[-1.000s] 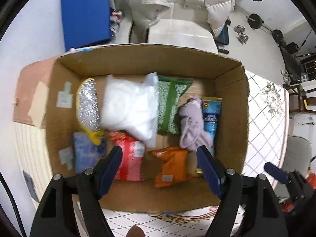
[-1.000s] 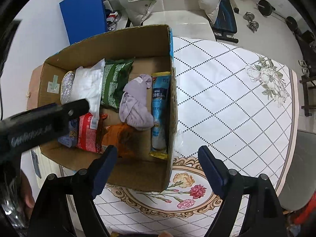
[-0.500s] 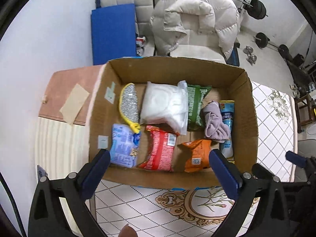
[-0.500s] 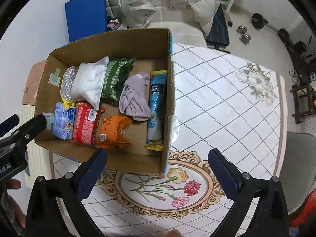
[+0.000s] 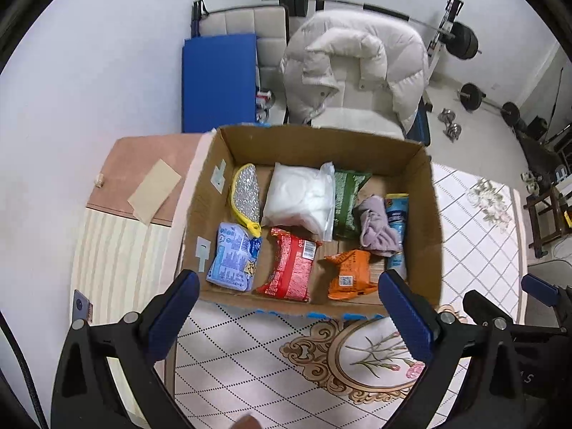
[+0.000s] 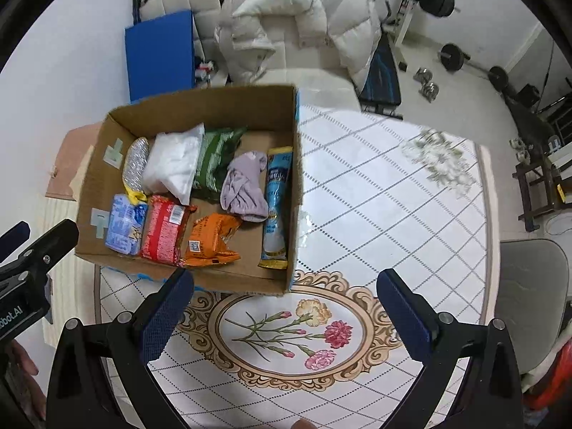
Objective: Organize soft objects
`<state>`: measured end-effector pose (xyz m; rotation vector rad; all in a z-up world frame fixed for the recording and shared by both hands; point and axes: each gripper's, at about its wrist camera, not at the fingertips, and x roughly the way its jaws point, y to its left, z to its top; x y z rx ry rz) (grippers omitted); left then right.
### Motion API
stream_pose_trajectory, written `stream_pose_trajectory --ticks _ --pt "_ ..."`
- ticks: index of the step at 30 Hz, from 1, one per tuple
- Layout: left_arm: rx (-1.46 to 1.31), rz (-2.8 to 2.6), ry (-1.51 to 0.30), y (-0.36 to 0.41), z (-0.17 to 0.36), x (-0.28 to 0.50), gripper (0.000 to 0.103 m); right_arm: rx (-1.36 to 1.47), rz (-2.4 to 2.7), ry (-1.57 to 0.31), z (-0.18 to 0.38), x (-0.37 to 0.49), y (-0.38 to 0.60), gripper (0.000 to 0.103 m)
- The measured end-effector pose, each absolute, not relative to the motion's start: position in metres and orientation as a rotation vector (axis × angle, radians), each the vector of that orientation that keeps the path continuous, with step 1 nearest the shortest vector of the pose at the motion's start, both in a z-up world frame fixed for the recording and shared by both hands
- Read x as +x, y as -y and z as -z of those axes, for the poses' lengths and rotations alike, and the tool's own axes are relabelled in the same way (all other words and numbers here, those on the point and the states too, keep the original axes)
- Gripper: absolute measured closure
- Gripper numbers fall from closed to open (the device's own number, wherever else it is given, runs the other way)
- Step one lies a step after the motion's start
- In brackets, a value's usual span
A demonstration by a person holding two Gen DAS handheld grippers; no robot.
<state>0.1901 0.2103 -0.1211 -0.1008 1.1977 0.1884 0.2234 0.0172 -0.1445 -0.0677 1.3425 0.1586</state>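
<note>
In the cardboard box on the table: soft packets and a lilac cloth, all loaded.
Left gripper and right gripper both spread wide, empty, above the near edge. Packets look light, crinkly, slippery; best pinched mid-body. Cloth limp: grab a bunched fold.

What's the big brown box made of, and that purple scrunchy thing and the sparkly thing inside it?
The box looks like plain matte cardboard: brown, with raw folded edges. The purple thing seems to be soft cloth, since it lies crumpled in folds. The sparkly thing looks like a silvery glittering scrubber pad with a yellow edge, though its exact material is unclear.
</note>
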Motion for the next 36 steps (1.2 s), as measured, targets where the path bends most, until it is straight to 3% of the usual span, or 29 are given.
stream_pose_trajectory --ticks 18,36 --pt "-0.08 -0.134 -1.012 -0.167 -0.011 0.078 0.001 -0.041 -0.198 -1.051 -0.025 0.098 0.029 0.0" --pt "-0.075 -0.152 -0.912 -0.159 -0.059 0.034 0.001 -0.073 -0.177 -0.902 -0.096 0.038 0.045 0.0"
